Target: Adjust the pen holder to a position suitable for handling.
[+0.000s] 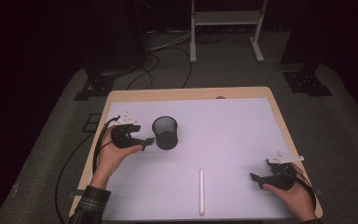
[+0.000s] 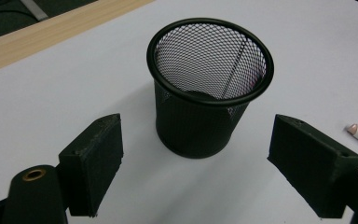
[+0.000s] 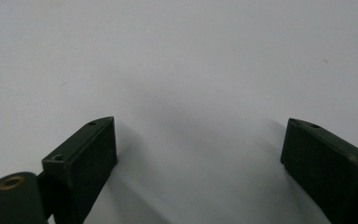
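White stick: nearest the front edge of the table, lying flat and pointing away from the person, well in front of the mesh cup and to its right; in the left gripper view one pinkish tip of it pokes in at the right edge, though whether it is a pencil or chalk I cannot tell.
Right claw: low over the white sheet, far to the right of the mesh cup and near the table's right edge; jaws spread wide, bare sheet between them.
Left claw: just left of the mesh cup, held in the person's left hand; jaws spread wide on either side of the cup's lower half, pads apart from its wall, pinching nothing.
Mesh cup: black wire mesh, upright on the white sheet, left of the table's middle, dark inside.
Floor: beyond the mesh cup, past the table's far edge, cables trail across grey floor.
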A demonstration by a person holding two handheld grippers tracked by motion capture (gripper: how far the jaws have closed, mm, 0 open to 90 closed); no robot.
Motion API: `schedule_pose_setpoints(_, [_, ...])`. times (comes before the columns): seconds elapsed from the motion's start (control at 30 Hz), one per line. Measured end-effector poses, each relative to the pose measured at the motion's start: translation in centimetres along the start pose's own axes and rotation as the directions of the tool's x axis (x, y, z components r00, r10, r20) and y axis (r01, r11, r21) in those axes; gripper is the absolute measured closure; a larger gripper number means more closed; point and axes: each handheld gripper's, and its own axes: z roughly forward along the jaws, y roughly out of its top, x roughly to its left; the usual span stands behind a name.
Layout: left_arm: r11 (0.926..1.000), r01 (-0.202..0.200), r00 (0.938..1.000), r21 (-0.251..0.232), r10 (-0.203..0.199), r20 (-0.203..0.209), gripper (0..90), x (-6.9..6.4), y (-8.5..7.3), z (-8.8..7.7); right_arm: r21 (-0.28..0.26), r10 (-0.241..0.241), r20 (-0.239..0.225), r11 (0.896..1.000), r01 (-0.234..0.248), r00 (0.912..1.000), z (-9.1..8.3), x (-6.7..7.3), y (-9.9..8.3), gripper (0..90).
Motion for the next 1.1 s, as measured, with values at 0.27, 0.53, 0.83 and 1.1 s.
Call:
schedule_pose_setpoints(0.27, [1.0, -0.004, 0.9999, -0.003, 0.004, 0.013, 21.7, 0.2, 1.4, 0.3, 0.0, 0.0, 0.0, 1.0, 0.0, 1.0, 0.0, 0.0, 0.0, 9.4])
schedule_pose_setpoints(0.53, [1.0, 0.004, 0.9999, 0.006, -0.004, 0.01, 26.3, 0.6, 2.6, 1.2, 0.0, 0.0, 0.0, 1.0, 0.0, 1.0, 0.0, 0.0, 0.0, 9.4])
schedule_pose_setpoints(0.83, [0.9994, 0.013, 0.9999, 0.033, -0.013, 0.005, 36.1, 0.9, 3.7, 2.5, 0.0, 0.001, 0.0, 1.0, -0.001, 1.0, 0.0, 0.0, 0.0, 9.4])
schedule_pose_setpoints(1.1, [0.998, 0.028, 0.9996, 0.057, -0.028, -0.006, 44.4, 1.4, 4.5, 3.8, 0.0, 0.0, 0.0, 1.0, 0.0, 1.0, 0.0, 0.0, 0.0, 9.4])
